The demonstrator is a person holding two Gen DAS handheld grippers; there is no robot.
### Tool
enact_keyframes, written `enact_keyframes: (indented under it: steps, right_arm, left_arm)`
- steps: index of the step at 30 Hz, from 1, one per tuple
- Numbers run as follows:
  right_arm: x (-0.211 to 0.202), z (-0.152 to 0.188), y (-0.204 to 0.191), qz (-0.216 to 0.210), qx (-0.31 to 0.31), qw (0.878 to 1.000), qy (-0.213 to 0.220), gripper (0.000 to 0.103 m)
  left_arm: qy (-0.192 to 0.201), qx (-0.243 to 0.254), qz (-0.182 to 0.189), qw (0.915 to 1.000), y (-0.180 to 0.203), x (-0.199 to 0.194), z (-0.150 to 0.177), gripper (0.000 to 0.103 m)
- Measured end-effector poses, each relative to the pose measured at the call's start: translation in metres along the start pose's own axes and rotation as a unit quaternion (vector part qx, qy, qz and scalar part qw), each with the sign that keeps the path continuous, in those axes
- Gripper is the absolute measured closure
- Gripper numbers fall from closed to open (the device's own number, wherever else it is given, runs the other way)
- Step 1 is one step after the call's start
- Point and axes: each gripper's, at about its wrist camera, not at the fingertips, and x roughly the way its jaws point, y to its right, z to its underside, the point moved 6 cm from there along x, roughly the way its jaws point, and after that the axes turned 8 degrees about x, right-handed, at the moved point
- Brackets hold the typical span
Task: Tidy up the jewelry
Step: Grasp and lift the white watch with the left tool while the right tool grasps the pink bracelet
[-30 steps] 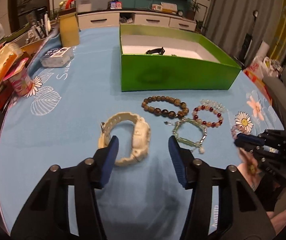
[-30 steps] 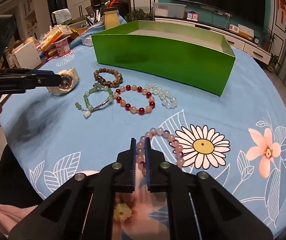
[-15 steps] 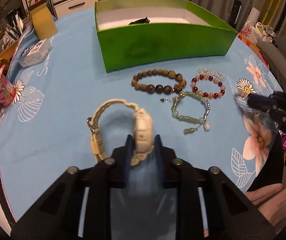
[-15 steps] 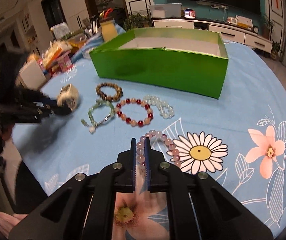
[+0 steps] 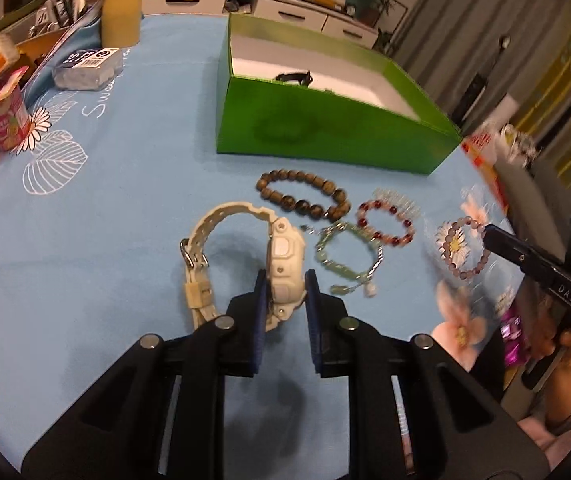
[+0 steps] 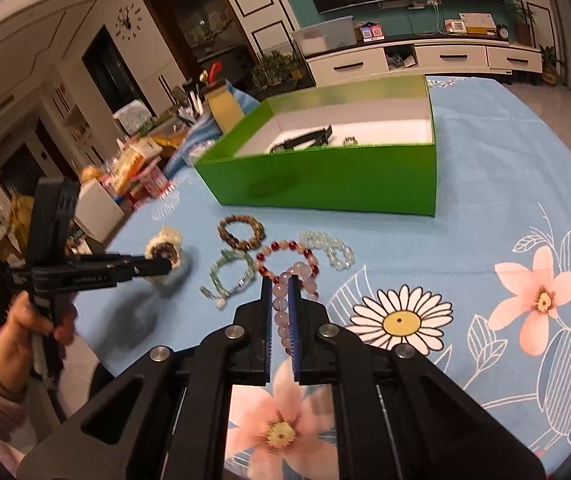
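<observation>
My left gripper (image 5: pixel 285 280) is shut on the case of a cream watch (image 5: pixel 285 254), lifted a little off the blue cloth; it also shows in the right wrist view (image 6: pixel 165 246). My right gripper (image 6: pixel 281 284) is shut on a pale pink bead bracelet (image 6: pixel 285 308), raised above the table; it hangs from the gripper in the left wrist view (image 5: pixel 467 248). A brown bead bracelet (image 5: pixel 303 196), a red bead bracelet (image 5: pixel 385 222), a green jade bracelet (image 5: pixel 345 258) and a clear bead bracelet (image 6: pixel 329 246) lie on the cloth. The green box (image 5: pixel 325 136) stands behind them with a black watch (image 6: pixel 305 140) inside.
A yellow container (image 5: pixel 121 12), a clear plastic box (image 5: pixel 85 68), a pink cup (image 5: pixel 5 120) and packets crowd the table's left side. The flowered blue tablecloth (image 6: pixel 505 208) covers the table. A white cabinet stands beyond the far edge.
My left gripper closed on the cream watch and lifted it. My right gripper raised the pink bracelet off the cloth and moved it toward the box.
</observation>
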Motion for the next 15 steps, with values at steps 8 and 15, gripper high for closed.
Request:
enact_keyframes:
  steps: [8,15]
  right_arm:
    - [-0.017,-0.021,-0.006,-0.018,0.005,0.999,0.03,0.096]
    - [-0.026,-0.043,-0.009,-0.023,-0.001,0.998,0.054,0.096]
  left_arm:
    - [0.038,-0.012,0.022,0.9989,0.011,-0.019,-0.02,0.086]
    - [0.063,-0.013,0.027,0.9975,0.019,-0.031,-0.045,0.085]
